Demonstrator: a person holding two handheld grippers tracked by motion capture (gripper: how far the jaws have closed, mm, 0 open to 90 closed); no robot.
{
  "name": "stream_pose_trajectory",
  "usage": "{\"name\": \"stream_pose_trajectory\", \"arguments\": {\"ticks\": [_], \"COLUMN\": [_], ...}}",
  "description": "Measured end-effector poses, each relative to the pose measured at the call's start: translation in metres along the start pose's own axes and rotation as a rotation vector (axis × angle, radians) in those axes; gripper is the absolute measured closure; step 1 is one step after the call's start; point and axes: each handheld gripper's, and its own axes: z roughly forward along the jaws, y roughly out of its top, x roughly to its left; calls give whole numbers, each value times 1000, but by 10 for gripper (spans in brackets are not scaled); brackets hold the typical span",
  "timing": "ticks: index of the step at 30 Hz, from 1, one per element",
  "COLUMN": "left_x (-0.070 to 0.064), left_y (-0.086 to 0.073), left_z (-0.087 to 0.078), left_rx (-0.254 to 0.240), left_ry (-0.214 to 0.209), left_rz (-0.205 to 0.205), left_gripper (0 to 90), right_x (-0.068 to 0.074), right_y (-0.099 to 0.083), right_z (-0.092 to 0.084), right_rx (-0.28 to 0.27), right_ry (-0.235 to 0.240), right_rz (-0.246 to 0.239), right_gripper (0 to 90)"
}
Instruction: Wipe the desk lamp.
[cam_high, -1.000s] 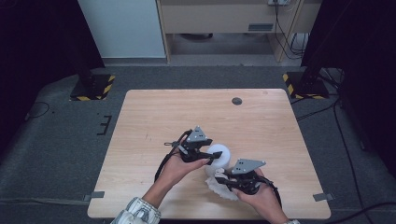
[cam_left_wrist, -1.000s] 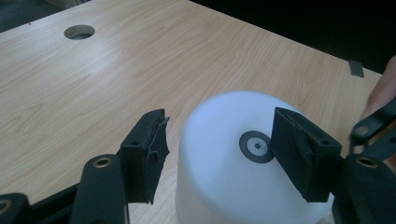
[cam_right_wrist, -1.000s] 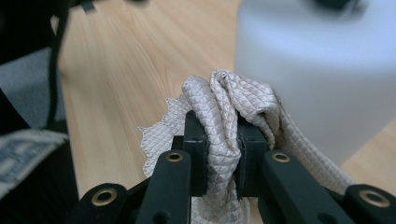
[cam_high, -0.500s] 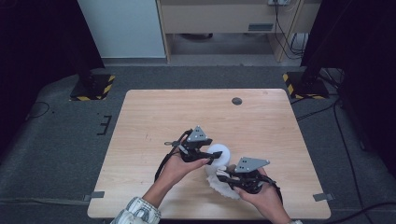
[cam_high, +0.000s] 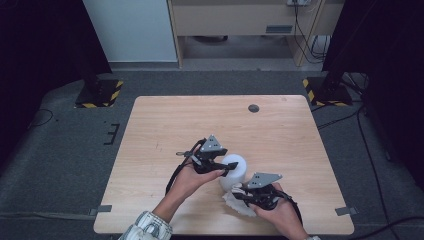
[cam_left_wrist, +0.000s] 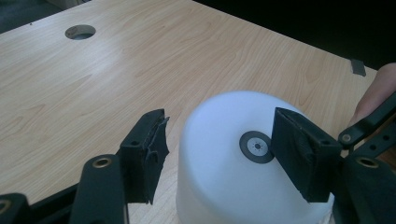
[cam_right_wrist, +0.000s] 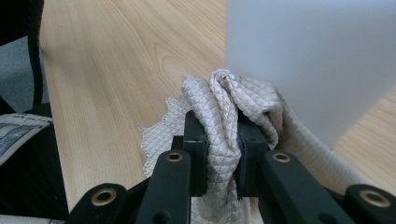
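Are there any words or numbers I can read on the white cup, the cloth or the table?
No words or numbers can be read.
White cup: a round grey mark on its base, no letters.
Cloth: a quilted pattern, no text.
Table: plain wood, no text.

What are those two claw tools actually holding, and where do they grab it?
The right gripper pinches a bunched fold of the quilted cloth. The left gripper straddles the upturned white cup; whether its pads press it cannot be told.
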Motion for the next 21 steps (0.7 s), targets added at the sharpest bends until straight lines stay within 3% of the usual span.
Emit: {"name": "stream_pose_trajectory", "arguments": {"ticks": [7, 13, 16, 21], "left_x": [0, 0, -1, 0], "left_y": [0, 0, 0, 0], "left_z": [0, 0, 0, 0], "left_rx": [1, 2, 1, 2], "left_ry": [2, 2, 4, 3], "left_rz": [1, 1, 1, 2], "left_gripper": [354, 353, 354, 354], "right_x": [-11, -15, -16, -14], "right_y": [-3, 5, 8, -1], "right_z": [-21, -44, -42, -25], "right_rx": [-37, -124, -122, -64], "right_ry": [-41, -52, -49, -43], "right_rz": [28, 52, 45, 40], "right_gripper": [784, 784, 784, 784]}}
